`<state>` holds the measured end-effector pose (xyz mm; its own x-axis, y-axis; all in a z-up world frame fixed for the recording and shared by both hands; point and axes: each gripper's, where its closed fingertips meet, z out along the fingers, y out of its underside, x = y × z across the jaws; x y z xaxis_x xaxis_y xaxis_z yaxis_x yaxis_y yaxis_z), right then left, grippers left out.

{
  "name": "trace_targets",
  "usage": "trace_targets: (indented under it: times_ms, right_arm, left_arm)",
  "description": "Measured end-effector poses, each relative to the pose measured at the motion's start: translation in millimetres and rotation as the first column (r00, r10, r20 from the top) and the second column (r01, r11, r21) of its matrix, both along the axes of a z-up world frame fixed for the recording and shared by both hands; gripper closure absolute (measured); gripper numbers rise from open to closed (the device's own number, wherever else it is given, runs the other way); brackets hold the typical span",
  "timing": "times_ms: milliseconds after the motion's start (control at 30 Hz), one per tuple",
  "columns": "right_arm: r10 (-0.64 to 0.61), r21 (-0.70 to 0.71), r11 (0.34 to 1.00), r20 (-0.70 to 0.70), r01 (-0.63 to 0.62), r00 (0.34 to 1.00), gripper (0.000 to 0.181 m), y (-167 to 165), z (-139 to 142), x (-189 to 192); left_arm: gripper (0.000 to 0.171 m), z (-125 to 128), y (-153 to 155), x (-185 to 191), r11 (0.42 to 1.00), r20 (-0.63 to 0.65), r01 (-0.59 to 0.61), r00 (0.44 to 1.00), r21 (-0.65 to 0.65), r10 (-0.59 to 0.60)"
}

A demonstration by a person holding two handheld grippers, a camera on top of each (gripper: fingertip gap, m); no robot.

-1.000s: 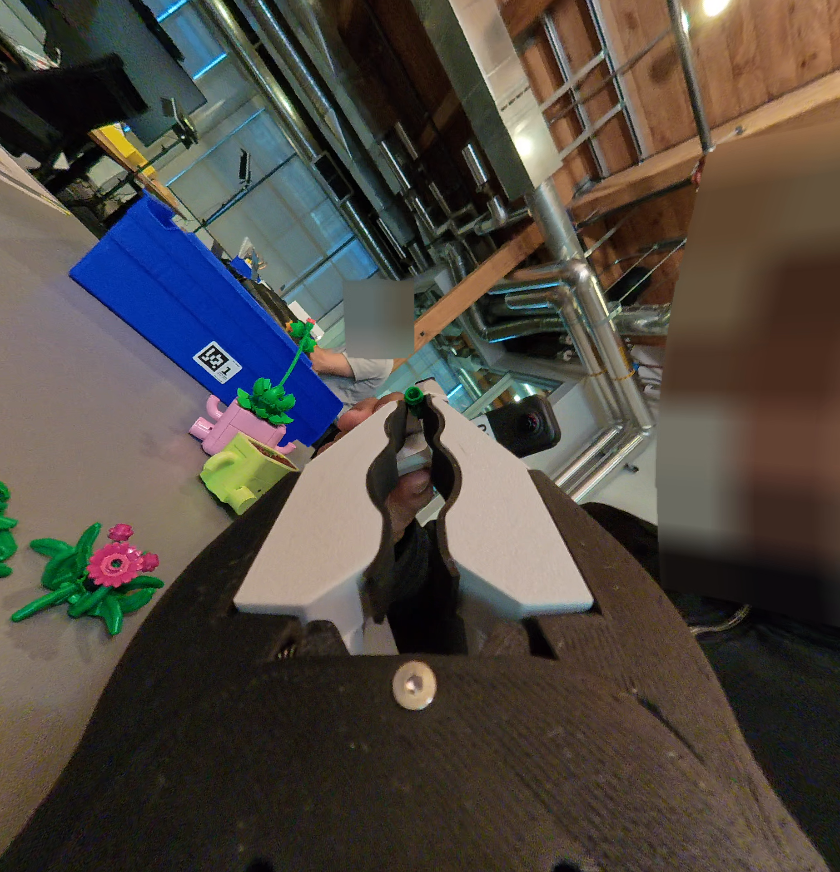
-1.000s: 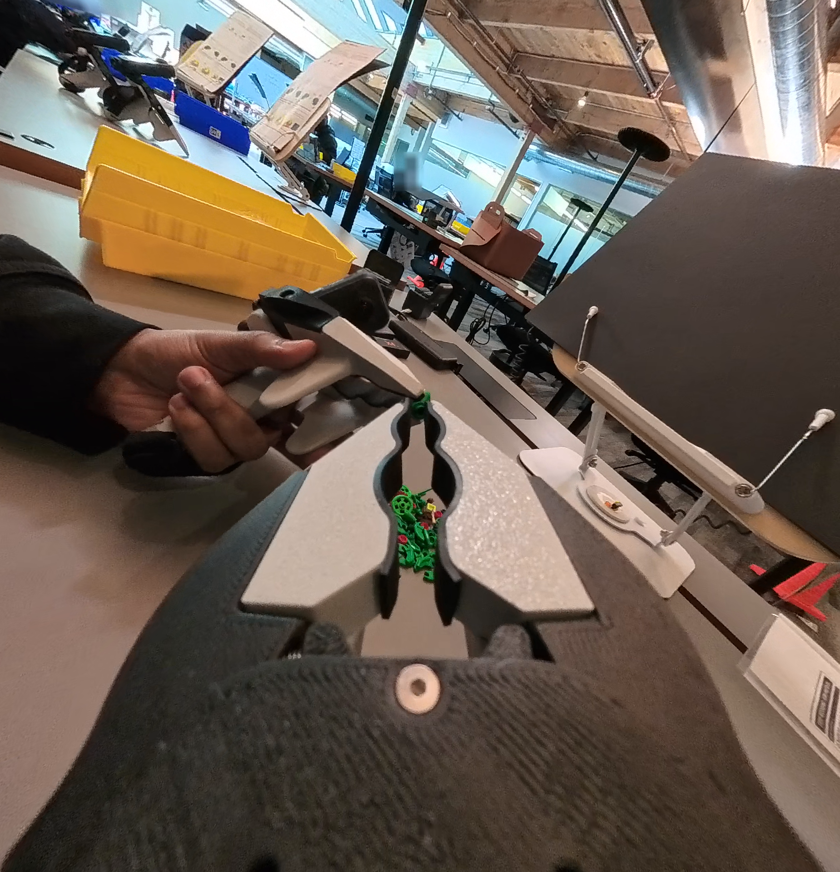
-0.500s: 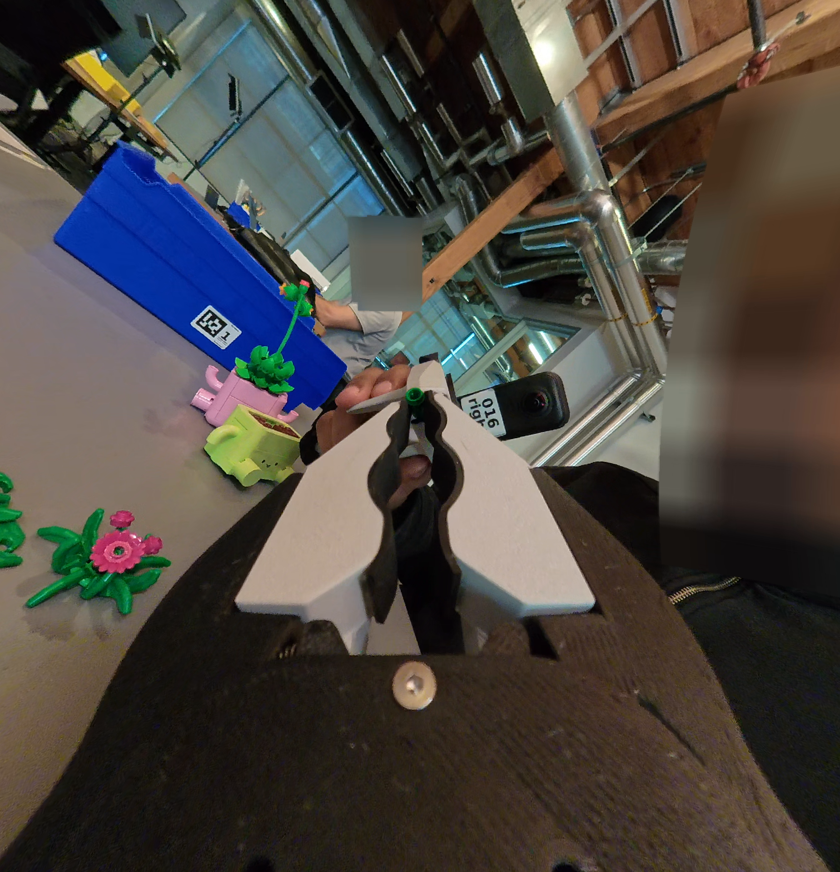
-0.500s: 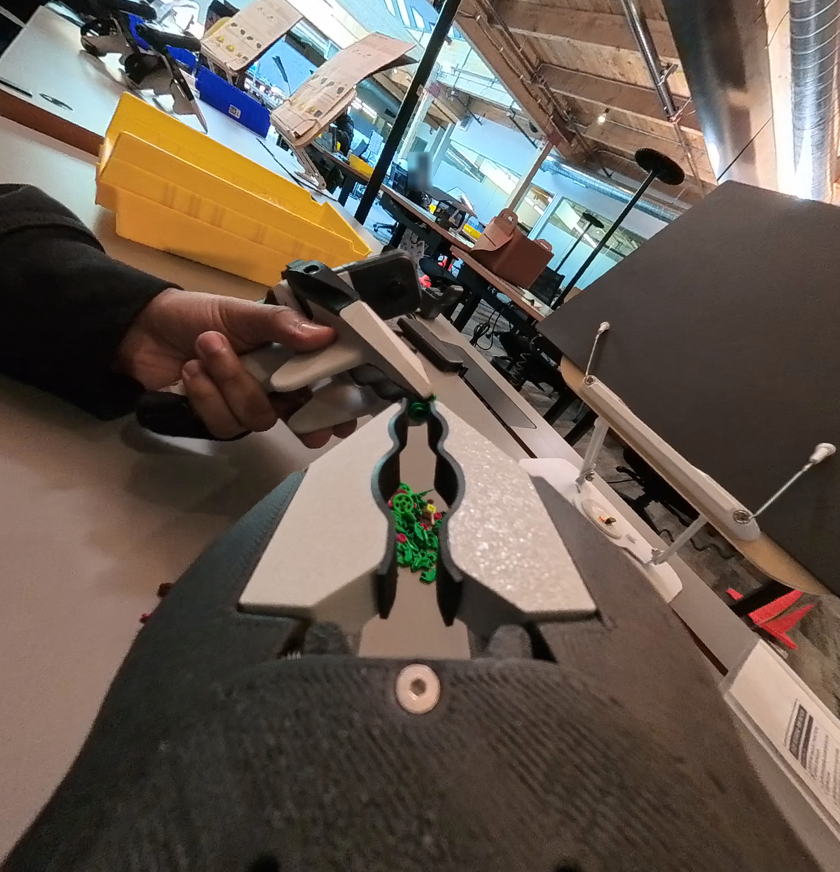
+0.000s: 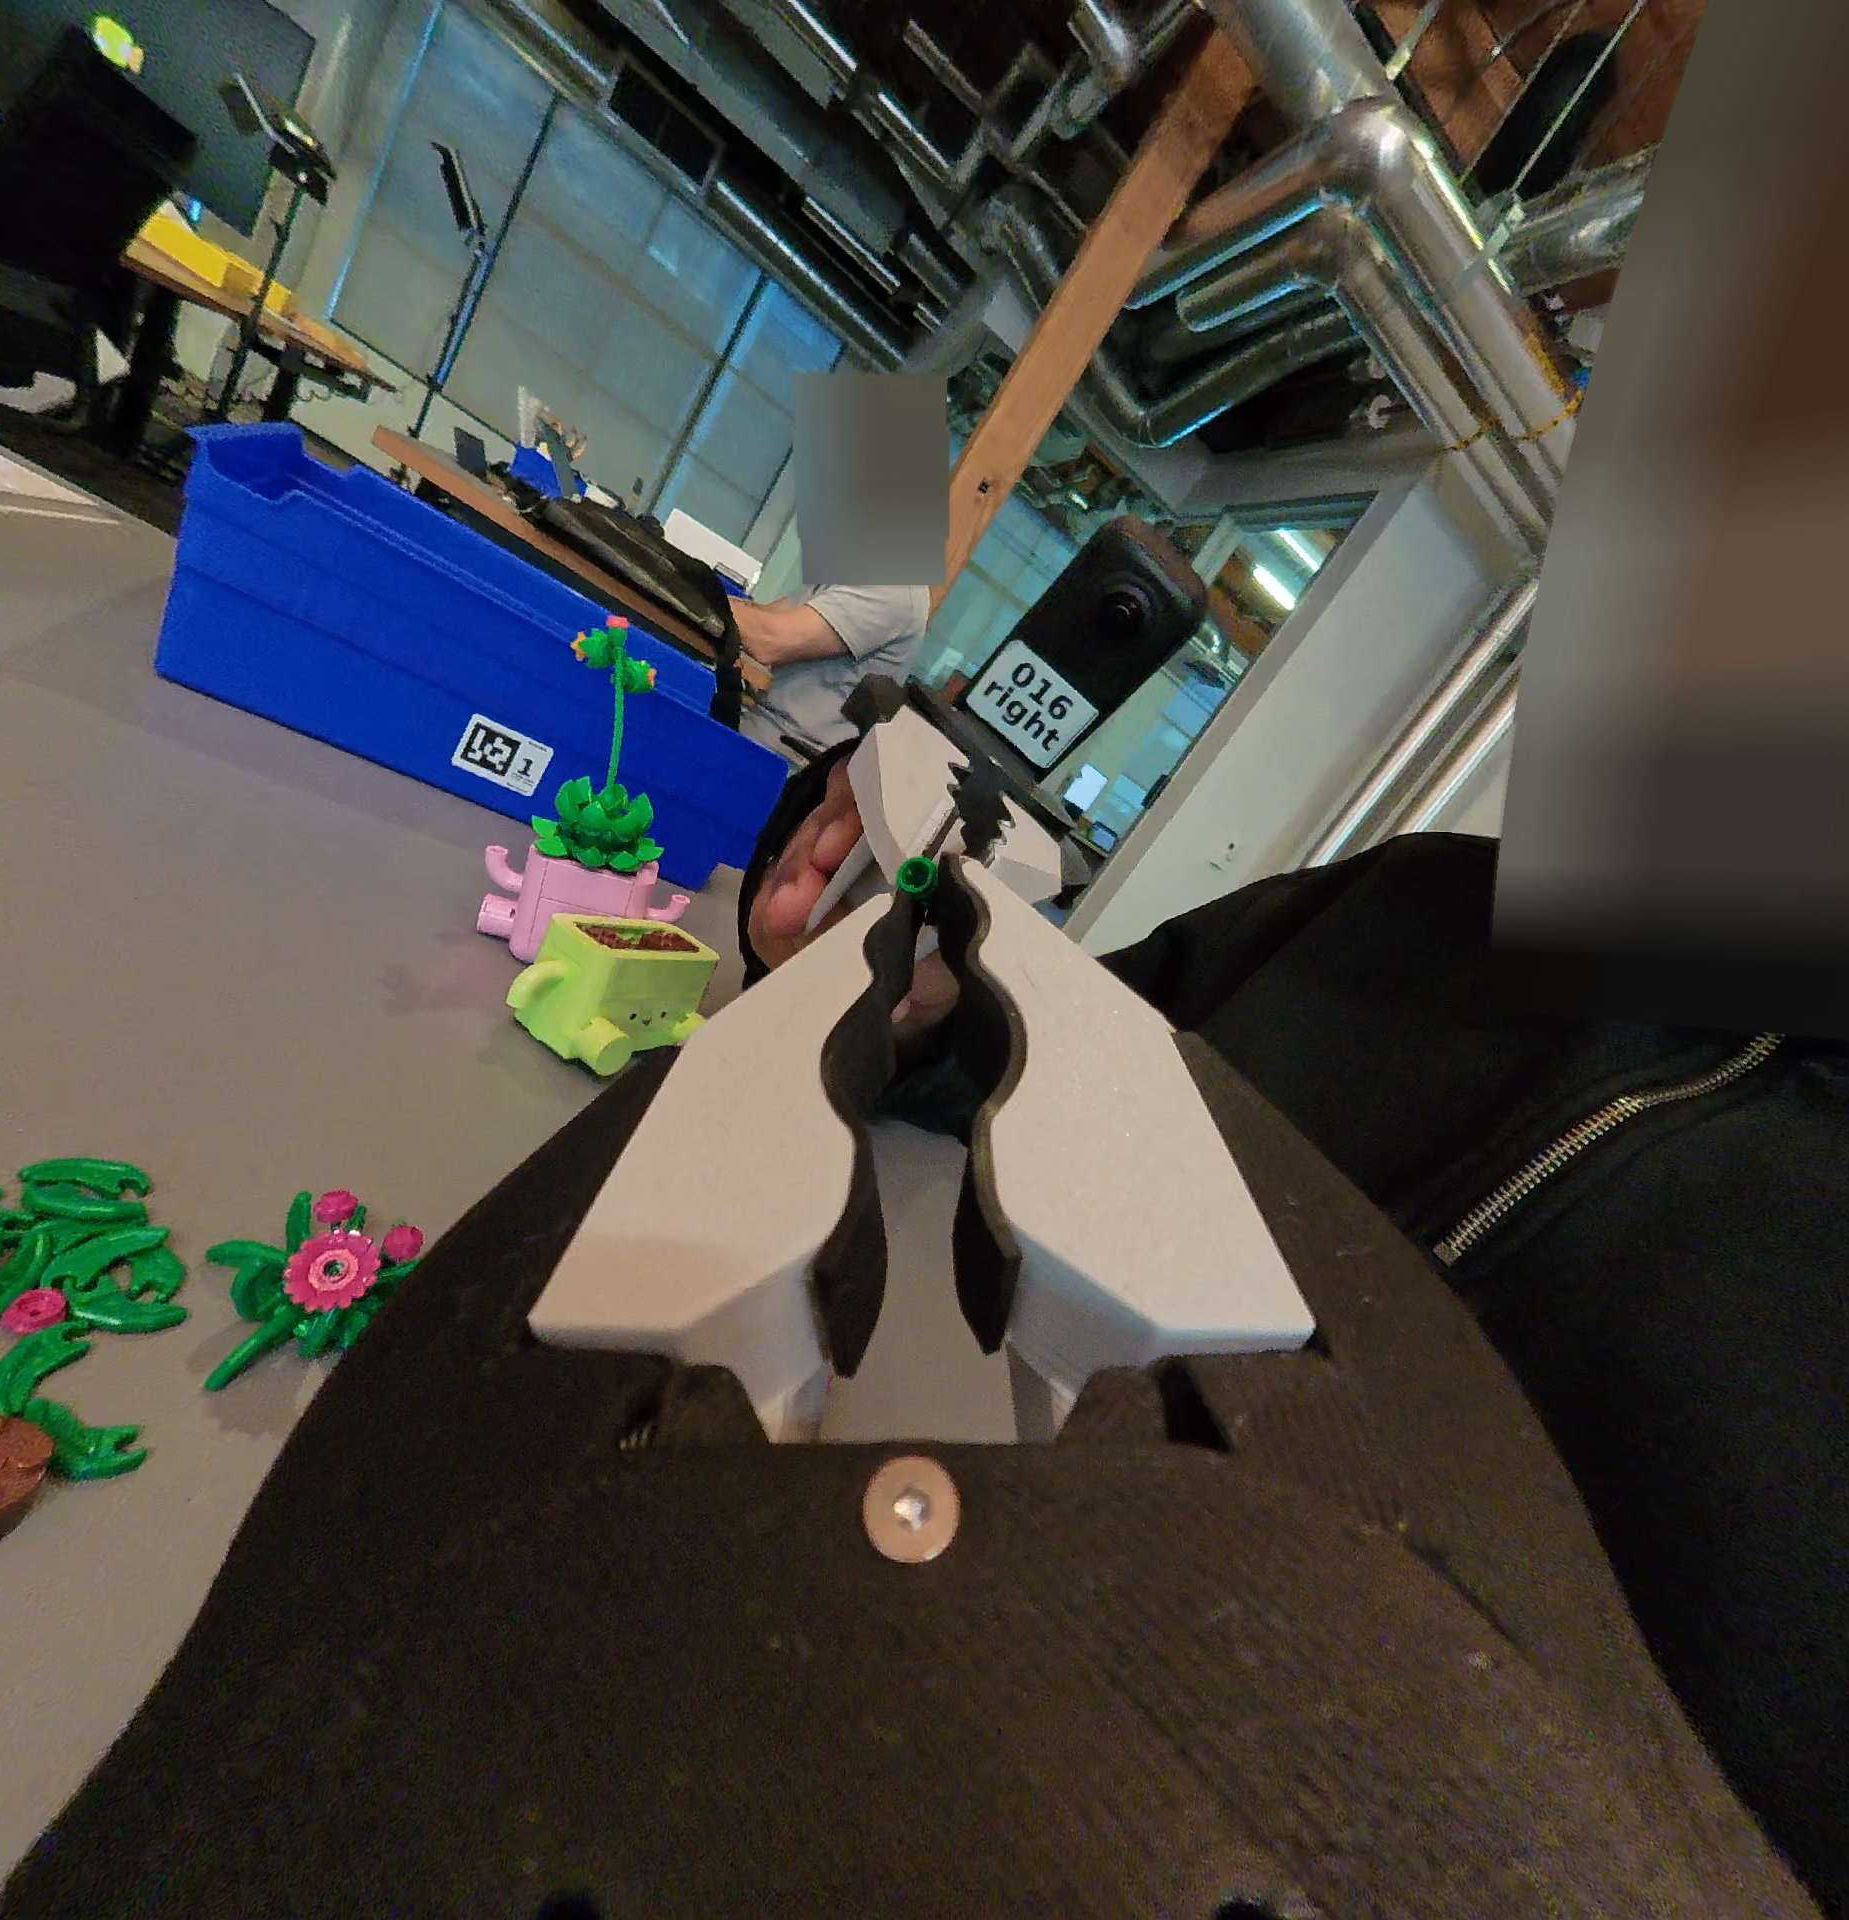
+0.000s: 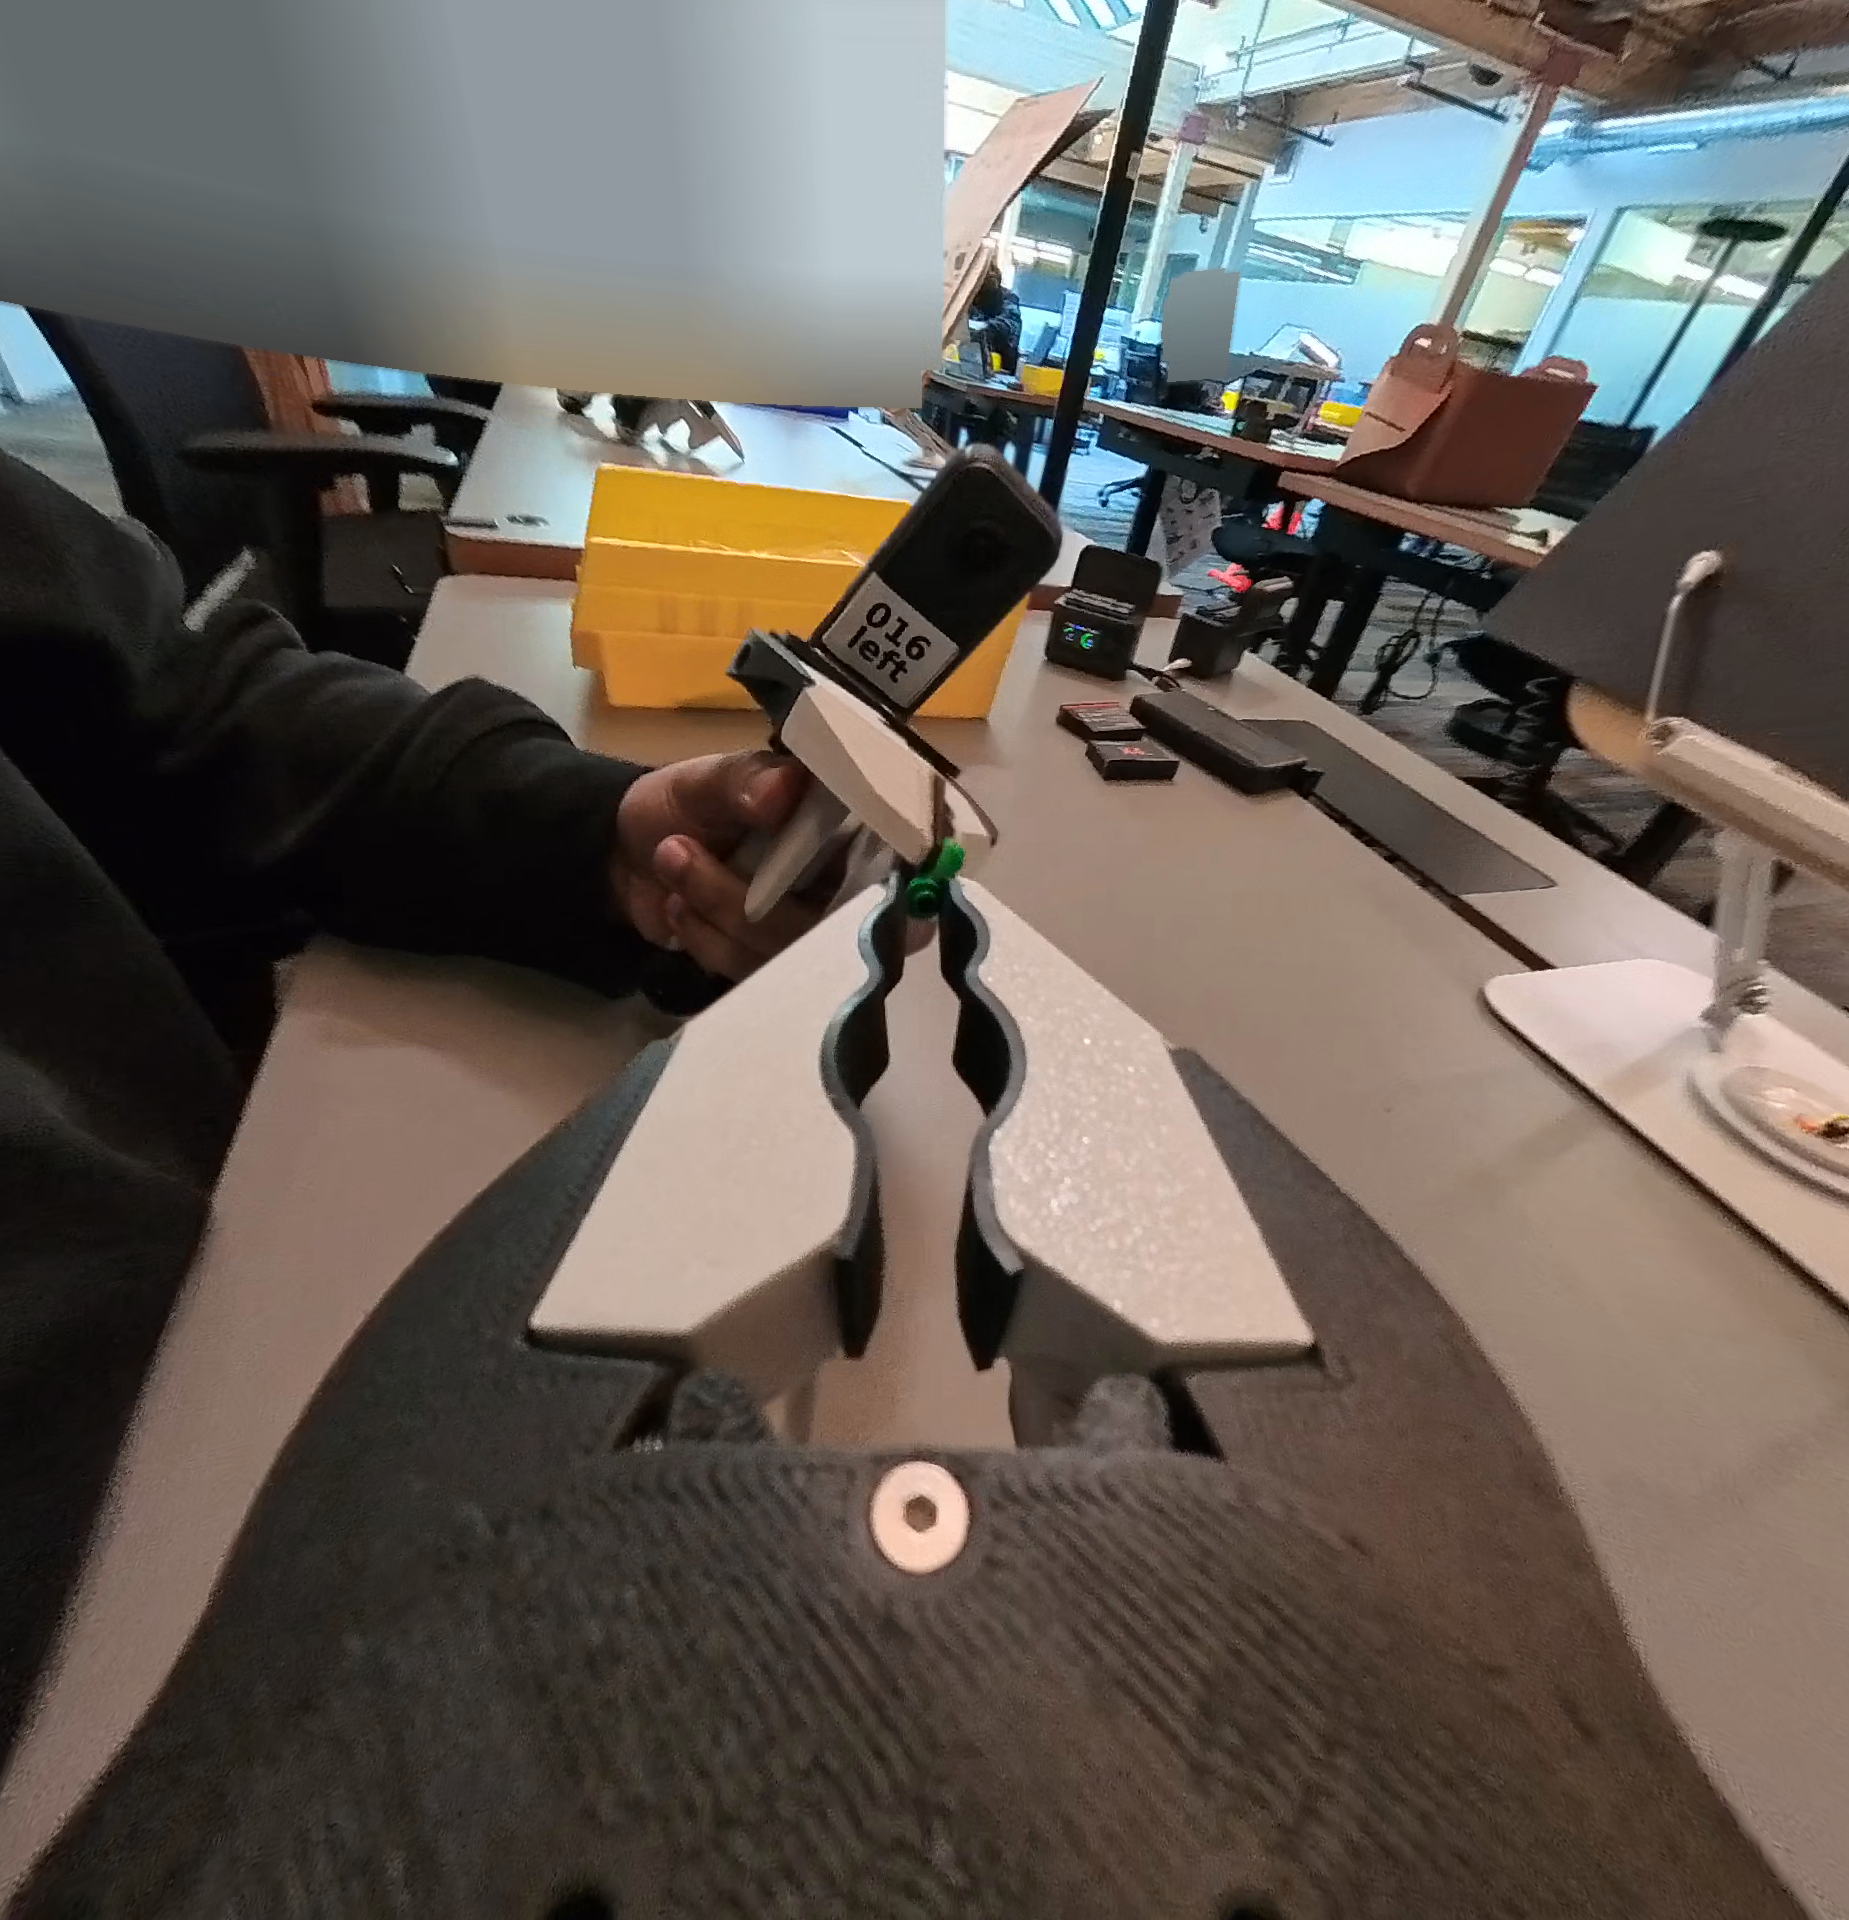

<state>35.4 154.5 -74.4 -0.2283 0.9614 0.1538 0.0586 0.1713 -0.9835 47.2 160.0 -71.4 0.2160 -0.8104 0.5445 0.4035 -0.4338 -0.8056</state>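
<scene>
My left gripper (image 5: pixel 930 896) is shut on a small green stud piece (image 5: pixel 917 876) at its tips, held in the air above the grey table (image 5: pixel 193 935). My right gripper (image 6: pixel 920 906) is shut on a small green piece (image 6: pixel 918 894) too. The two grippers meet tip to tip, and the green pieces touch or join there; I cannot tell which. The right gripper shows opposite in the left wrist view (image 5: pixel 967 821), and the left gripper shows in the right wrist view (image 6: pixel 878 769), with a hand around its grip.
A pink toy pot with a green plant (image 5: pixel 577 883) and a lime-green pot (image 5: pixel 613 987) stand before a blue bin (image 5: pixel 432 665). Loose green leaves (image 5: pixel 58 1278) and a pink flower (image 5: pixel 328 1273) lie left. A yellow bin (image 6: pixel 691 582) and white stand base (image 6: pixel 1668 1049) are right. The pink flower (image 5: pixel 328 1273) is about 12 cm from both grippers' fingertips.
Both grippers have swung round and levelled while staying shut and tip to tip. The right wrist view has turned away from the green pile on the table toward the person's sleeve.
</scene>
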Motion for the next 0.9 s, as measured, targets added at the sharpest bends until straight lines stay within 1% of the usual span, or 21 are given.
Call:
trace_targets:
  times_ms: [67, 100, 133, 167, 200, 233, 267, 367, 400, 433, 467, 500, 533, 567, 633, 667, 733, 800, 900]
  right_arm:
    - [0.028, -0.069, 0.997, -0.007, -0.028, 1.0, 0.176, -1.7, 4.0, 1.4]
    - [0.056, -0.114, 0.992, -0.018, -0.058, 0.998, 0.176, -3.8, 7.6, 3.1]
    - [0.094, -0.164, 0.981, -0.042, -0.1, 0.995, 0.176, -5.9, 14.5, 8.1]
    - [0.114, -0.21, 0.97, -0.066, -0.126, 0.991, 0.177, -3.3, 21.7, 16.2]
    - [0.095, -0.228, 0.967, -0.087, -0.113, 0.992, 0.177, 5.7, 26.2, 23.8]
    - [0.053, -0.213, 0.974, -0.098, -0.073, 0.994, 0.177, 15.9, 26.9, 28.5]
    - [0.022, -0.183, 0.982, -0.089, -0.039, 0.996, 0.177, 21.4, 24.8, 29.4]
    - [0.003, -0.099, 0.995, -0.045, -0.008, 0.999, 0.177, 14.7, 16.9, 20.5]
    - [0.001, -0.078, 0.997, -0.03, -0.004, 1.0, 0.177, 11.4, 13.0, 17.6]
    - [-0.005, -0.052, 0.999, -0.018, 0.005, 1.0, 0.177, 9.5, 9.3, 15.6]
    - [-0.014, -0.031, 0.999, -0.012, 0.014, 1.0, 0.177, 9.2, 6.9, 14.4]
    - [-0.011, -0.031, 0.999, -0.008, 0.011, 1.0, 0.177, 8.6, 5.6, 13.9]
    - [0.013, -0.063, 0.998, 0.0, -0.013, 1.0, 0.176, 6.6, 4.3, 13.5]
    - [0.048, -0.115, 0.992, 0.012, -0.046, 0.999, 0.176, 4.0, 2.4, 13.1]
    - [0.109, -0.203, 0.974, 0.051, -0.097, 0.993, 0.176, 0.8, -4.9, 11.8]
    - [0.129, -0.231, 0.967, 0.085, -0.107, 0.988, 0.176, 0.0, -11.0, 10.7]
    - [0.156, -0.277, 0.955, 0.152, -0.109, 0.976, 0.176, -1.5, -23.7, 8.4]
    - [0.207, -0.341, 0.931, 0.192, -0.132, 0.959, 0.177, -8.3, -30.6, 7.3]
    - [0.286, -0.445, 0.878, 0.197, -0.175, 0.938, 0.177, -17.1, -30.6, 8.5]
  left_arm:
    - [0.171, 4.6, -2.1, 1.1, 0.999, 0.011, -0.016, 1.0, 0.03, 0.016]
    - [0.171, 8.8, -5.0, 2.3, 0.996, 0.005, -0.04, 0.999, 0.083, 0.039]
    - [0.171, 21.7, -9.9, -4.4, 0.984, 0.055, -0.084, 0.996, 0.154, 0.076]
    - [0.171, 49.3, -10.7, -41.0, 0.968, 0.25, -0.183, 0.959, 0.174, 0.136]
    - [0.171, 62.2, -11.9, -78.6, 0.948, 0.342, -0.263, 0.92, 0.178, 0.191]
    - [0.171, 60.6, -13.5, -93.7, 0.925, 0.287, -0.317, 0.924, 0.21, 0.252]
    - [0.171, 59.0, -17.1, -94.3, 0.915, 0.234, -0.327, 0.933, 0.235, 0.273]
    - [0.171, 44.3, -17.9, -68.2, 0.926, 0.121, -0.285, 0.957, 0.247, 0.262]
    - [0.171, 35.3, -14.3, -56.5, 0.933, 0.039, -0.26, 0.965, 0.248, 0.258]
    - [0.171, 19.2, -8.6, -45.2, 0.939, -0.089, -0.237, 0.96, 0.248, 0.266]
    - [0.171, 4.6, -4.7, -37.4, 0.938, -0.188, -0.227, 0.942, 0.261, 0.28]
    - [0.171, -5.3, -3.3, -30.5, 0.932, -0.246, -0.223, 0.923, 0.284, 0.296]
    - [0.171, -10.4, -4.3, -22.9, 0.922, -0.28, -0.218, 0.908, 0.32, 0.312]
    - [0.165, -15.4, -4.8, -15.7, 0.907, -0.323, -0.214, 0.884, 0.362, 0.337]
    - [0.144, -24.7, -6.8, -3.4, 0.876, -0.424, -0.184, 0.818, 0.447, 0.388]
    - [0.139, -25.2, -7.7, 0.5, 0.854, -0.446, -0.18, 0.789, 0.488, 0.422]
    - [0.139, -23.9, -9.5, 4.7, 0.793, -0.471, -0.173, 0.723, 0.585, 0.505]
    - [0.144, -28.9, -8.8, 7.0, 0.728, -0.512, -0.136, 0.624, 0.673, 0.59]
    - [0.153, -45.8, -6.7, 10.5, 0.668, -0.58, -0.026, 0.473, 0.744, 0.664]
